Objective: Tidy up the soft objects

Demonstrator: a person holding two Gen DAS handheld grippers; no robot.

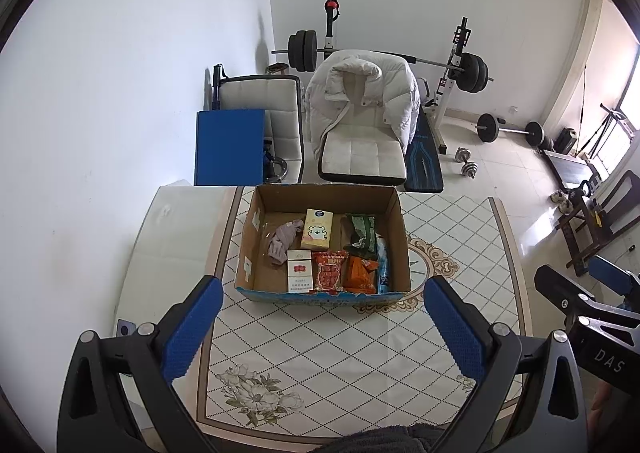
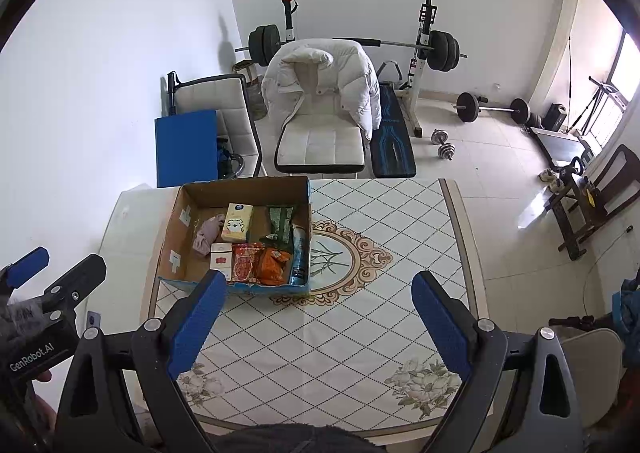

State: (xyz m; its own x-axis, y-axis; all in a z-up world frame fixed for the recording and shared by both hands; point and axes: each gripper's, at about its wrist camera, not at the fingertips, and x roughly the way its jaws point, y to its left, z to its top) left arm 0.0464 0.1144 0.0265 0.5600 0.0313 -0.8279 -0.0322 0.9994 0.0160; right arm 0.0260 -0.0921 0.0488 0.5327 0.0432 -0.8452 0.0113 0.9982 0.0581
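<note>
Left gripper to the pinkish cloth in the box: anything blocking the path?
Only the cardboard box itself: its near wall stands between the open left gripper and the pinkish cloth, so go in from above. The white-red pack lies right beside the cloth, the tissue pack just behind-right. Nothing covers it.

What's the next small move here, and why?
Probably ease the left gripper forward and down toward the cardboard box, aiming at the crumpled pinkish cloth by its left wall. Both grippers are open and empty above the table, the right gripper further right of the box, and the cloth looks like the plainly soft item.
</note>
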